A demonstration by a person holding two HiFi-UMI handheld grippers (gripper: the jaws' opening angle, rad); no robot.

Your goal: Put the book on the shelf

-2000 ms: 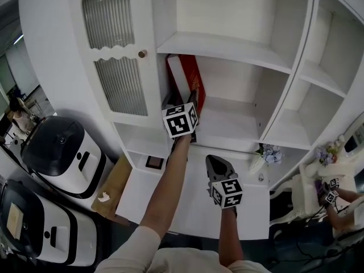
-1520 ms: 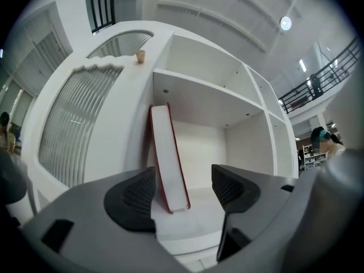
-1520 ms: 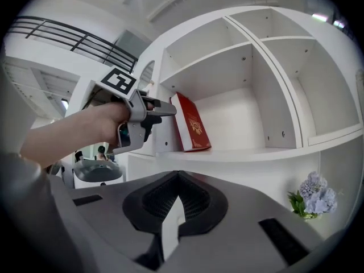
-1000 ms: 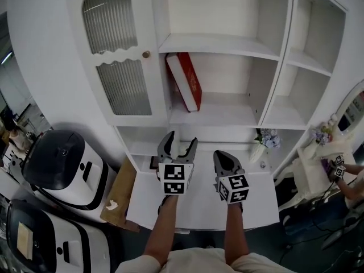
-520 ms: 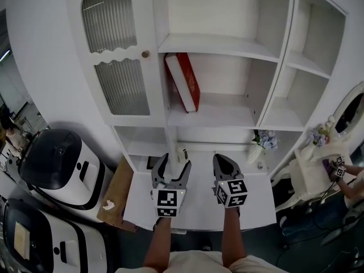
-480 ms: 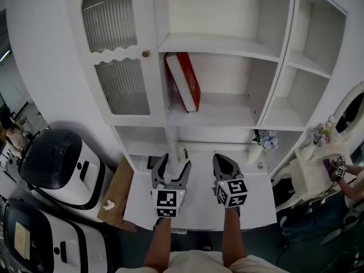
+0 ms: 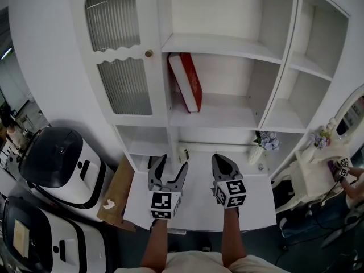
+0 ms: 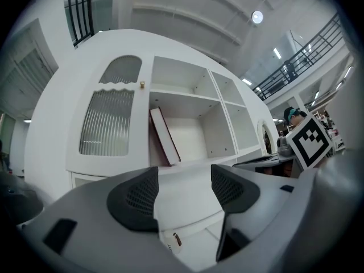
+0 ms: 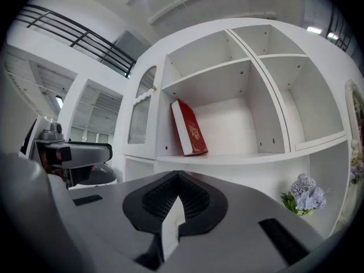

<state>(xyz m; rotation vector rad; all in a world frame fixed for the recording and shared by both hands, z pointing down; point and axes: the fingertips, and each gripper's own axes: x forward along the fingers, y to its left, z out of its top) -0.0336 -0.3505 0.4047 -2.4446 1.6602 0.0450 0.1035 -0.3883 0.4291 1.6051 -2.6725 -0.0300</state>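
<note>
Book [image 7: 185, 83] on the shelf [image 7: 227, 117], upper centre, leaning left, long axis near upright | left gripper [image 7: 169, 172] jaws apart, empty, straight below it and nearer | right gripper [image 7: 225, 165] jaws pressed together, empty — task looks done

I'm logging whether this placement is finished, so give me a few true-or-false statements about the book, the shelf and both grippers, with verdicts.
The red book leans tilted in a shelf compartment beside the ribbed-glass door. True.
The left gripper grips the book. False: its jaws stand apart and empty, away from the book.
The right gripper has its jaws together. True.
The flowers share the book's compartment. False: they stand lower, to the right, outside it.
</note>
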